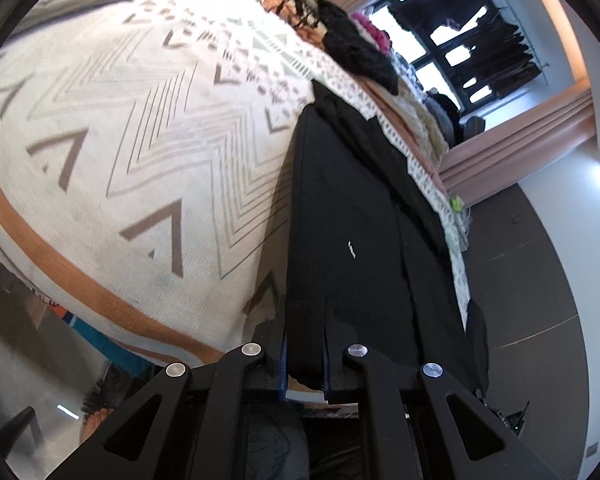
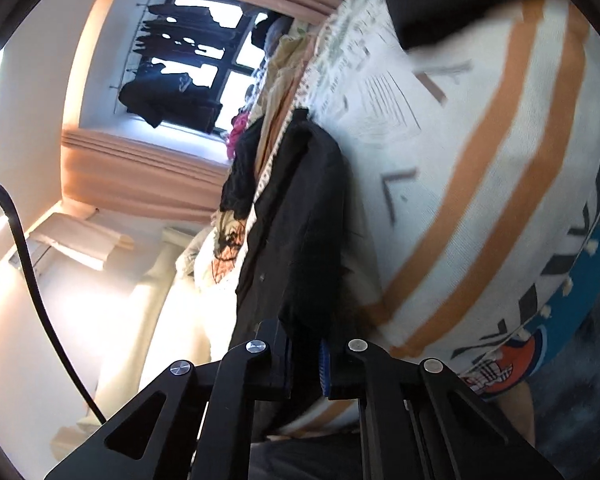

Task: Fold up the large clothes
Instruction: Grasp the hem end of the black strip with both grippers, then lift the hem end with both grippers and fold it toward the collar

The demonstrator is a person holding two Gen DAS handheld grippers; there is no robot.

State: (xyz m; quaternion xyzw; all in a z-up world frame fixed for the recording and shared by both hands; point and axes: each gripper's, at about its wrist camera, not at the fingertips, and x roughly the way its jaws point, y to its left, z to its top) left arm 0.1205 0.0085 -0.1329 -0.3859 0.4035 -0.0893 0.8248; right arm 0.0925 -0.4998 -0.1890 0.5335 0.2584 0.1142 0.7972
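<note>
Both claws clamped on the black garment (image 1: 352,216): left claw (image 1: 305,364) and right claw (image 2: 306,360) each pinch an edge. It drapes limp over the bed (image 1: 120,128), soft, floppy; grip hems, corners.

Bright window (image 1: 452,52), peach curtains (image 1: 512,152), dark clothes on rail (image 1: 496,40), white walls, dark floor (image 1: 532,288).

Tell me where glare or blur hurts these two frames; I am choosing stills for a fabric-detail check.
Left wrist view: the patterned blanket blows out to white at the top and the window is backlit; the black garment loses fold detail. Right wrist view: the striped blanket is motion-blurred, the wall at lower left glares, and fisheye bending curves the curtains.
</note>
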